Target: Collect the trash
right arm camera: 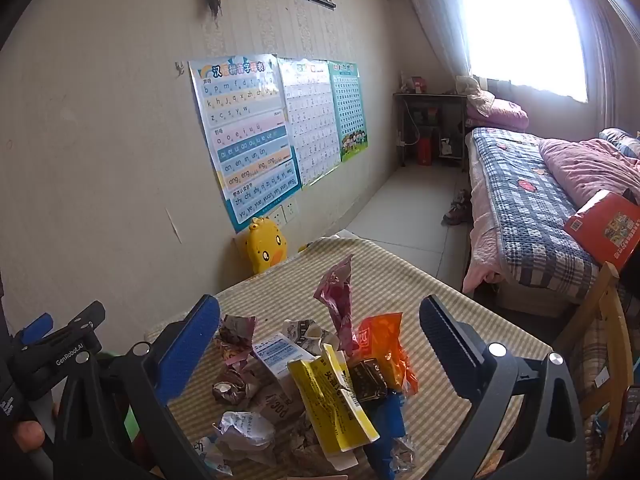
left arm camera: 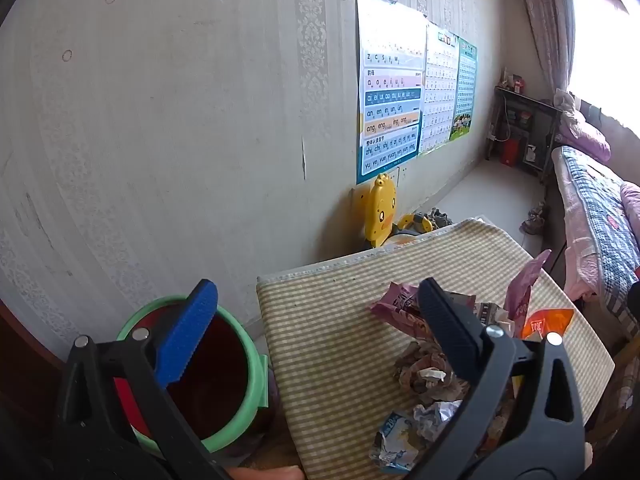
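Note:
A heap of crumpled wrappers (right arm camera: 320, 380) lies on a yellow checked tablecloth (right arm camera: 420, 280): a yellow pack (right arm camera: 332, 400), an orange wrapper (right arm camera: 380, 340), a pink wrapper (right arm camera: 340, 300). My right gripper (right arm camera: 320, 340) is open and empty, just above and around the heap. The heap also shows in the left wrist view (left arm camera: 432, 372). My left gripper (left arm camera: 316, 332) is open and empty, its blue finger (left arm camera: 186, 332) over a green-rimmed red bin (left arm camera: 240, 360) beside the table's left edge. The left gripper also shows in the right wrist view (right arm camera: 60, 344).
A papered wall with posters (right arm camera: 248, 136) runs along the left. A yellow duck toy (right arm camera: 266, 248) stands behind the table. A bed with a checked quilt (right arm camera: 528, 204) is on the right. A wooden chair (right arm camera: 600, 312) stands by the table's right side.

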`<state>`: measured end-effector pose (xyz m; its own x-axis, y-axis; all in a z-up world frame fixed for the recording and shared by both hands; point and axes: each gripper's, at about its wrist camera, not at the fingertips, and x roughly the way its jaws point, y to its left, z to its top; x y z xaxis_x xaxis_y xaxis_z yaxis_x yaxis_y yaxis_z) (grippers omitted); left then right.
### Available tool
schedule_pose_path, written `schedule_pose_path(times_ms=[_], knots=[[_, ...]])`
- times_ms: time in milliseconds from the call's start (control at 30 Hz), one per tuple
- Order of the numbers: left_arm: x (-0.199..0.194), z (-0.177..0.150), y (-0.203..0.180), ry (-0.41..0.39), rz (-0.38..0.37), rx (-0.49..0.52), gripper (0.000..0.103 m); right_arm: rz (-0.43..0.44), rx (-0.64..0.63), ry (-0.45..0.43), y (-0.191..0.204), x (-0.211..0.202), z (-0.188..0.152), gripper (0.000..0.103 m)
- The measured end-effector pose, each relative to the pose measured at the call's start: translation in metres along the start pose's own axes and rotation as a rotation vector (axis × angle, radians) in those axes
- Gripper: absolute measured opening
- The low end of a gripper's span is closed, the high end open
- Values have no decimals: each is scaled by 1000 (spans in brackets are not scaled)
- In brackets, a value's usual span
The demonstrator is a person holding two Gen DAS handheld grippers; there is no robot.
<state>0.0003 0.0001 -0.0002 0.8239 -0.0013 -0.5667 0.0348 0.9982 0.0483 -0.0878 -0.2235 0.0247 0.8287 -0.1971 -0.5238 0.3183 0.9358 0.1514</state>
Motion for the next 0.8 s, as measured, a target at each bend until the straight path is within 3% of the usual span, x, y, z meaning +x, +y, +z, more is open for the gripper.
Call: schedule_pose_path(times_ms=[433, 800], knots=[[2, -9, -7, 7, -10, 14, 98, -7, -4, -4, 3, 4, 0, 96], [-1, 2, -13, 25, 45, -5, 98, 57, -43, -19, -5, 9, 6, 96]])
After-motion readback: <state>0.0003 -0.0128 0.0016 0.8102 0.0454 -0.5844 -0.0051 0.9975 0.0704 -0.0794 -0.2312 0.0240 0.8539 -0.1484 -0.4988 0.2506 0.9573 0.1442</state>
